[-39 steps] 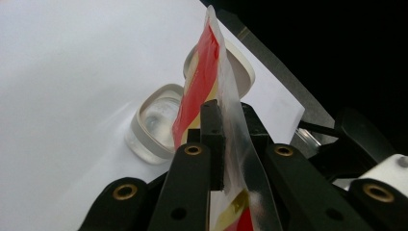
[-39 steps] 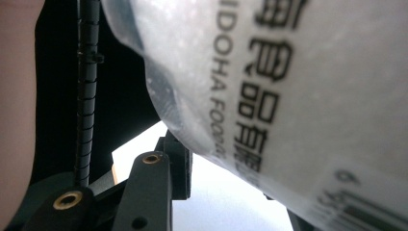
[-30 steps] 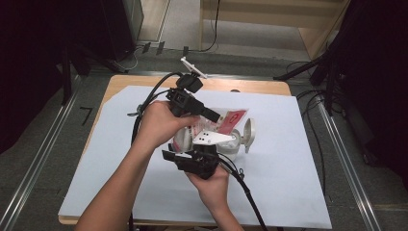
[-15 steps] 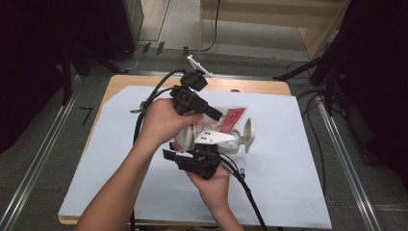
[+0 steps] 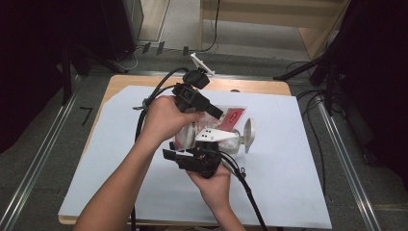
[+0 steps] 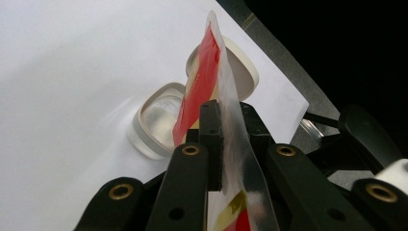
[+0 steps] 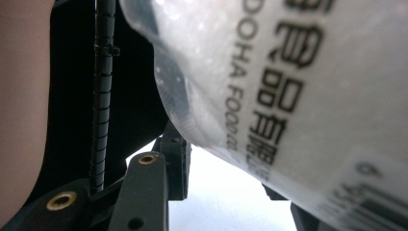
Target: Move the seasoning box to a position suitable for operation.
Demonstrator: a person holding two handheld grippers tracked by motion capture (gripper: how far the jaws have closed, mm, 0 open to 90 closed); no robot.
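Observation:
A clear plastic pouch (image 5: 233, 115) with a red label hangs between both grippers above the white sheet. In the left gripper view the pouch (image 6: 202, 72) stands edge-on, and my left gripper (image 6: 230, 108) is shut on its flat edge. From the high view, the left gripper (image 5: 216, 113) reaches in from the upper left. The right gripper (image 5: 192, 147) comes from below, and in its own view the printed pouch body (image 7: 298, 86) sits between the jaws of the right gripper (image 7: 226, 163), pressed against them. A glass container (image 6: 156, 120) with its lid (image 6: 243, 72) swung open sits on the sheet beneath.
The white sheet (image 5: 288, 183) covers most of a wooden table (image 5: 250, 85). The container's open lid (image 5: 249, 132) stands just right of the grippers. Cables trail from both grippers across the sheet. Metal rails run along the floor on both sides.
The left gripper and the pouch have shifted slightly toward the far right. The right gripper has kept still.

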